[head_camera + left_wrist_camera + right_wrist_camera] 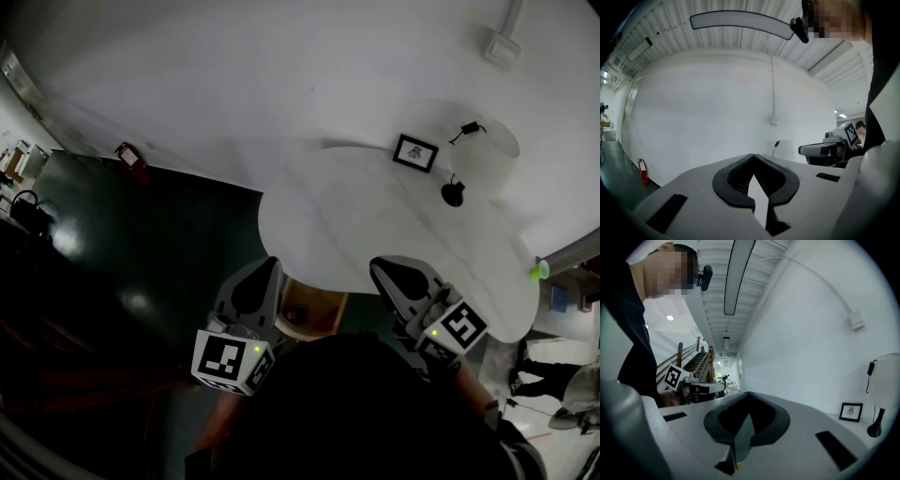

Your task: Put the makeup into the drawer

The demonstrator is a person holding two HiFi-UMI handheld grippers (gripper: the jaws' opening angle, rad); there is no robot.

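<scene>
The left claw and the right claw sit low in the frame in the head view, close against the person's dark clothing. In each claw's own view the black-padded jaws meet at the tips with nothing between them, so both are closed and empty. No makeup shows in any view, and no drawer can be made out for certain. A brown wooden shape under the near edge of the white rounded surface may be one, or a seat. The scene would fit makeup yet to be fetched as well as makeup already behind a closed drawer front. Only the head view shows the whole surface, with a small black-framed picture and a white-shaded lamp at upper right. The left gripper view alone shows a red fire extinguisher at lower left, and the right gripper view alone a wooden staircase at centre left.
</scene>
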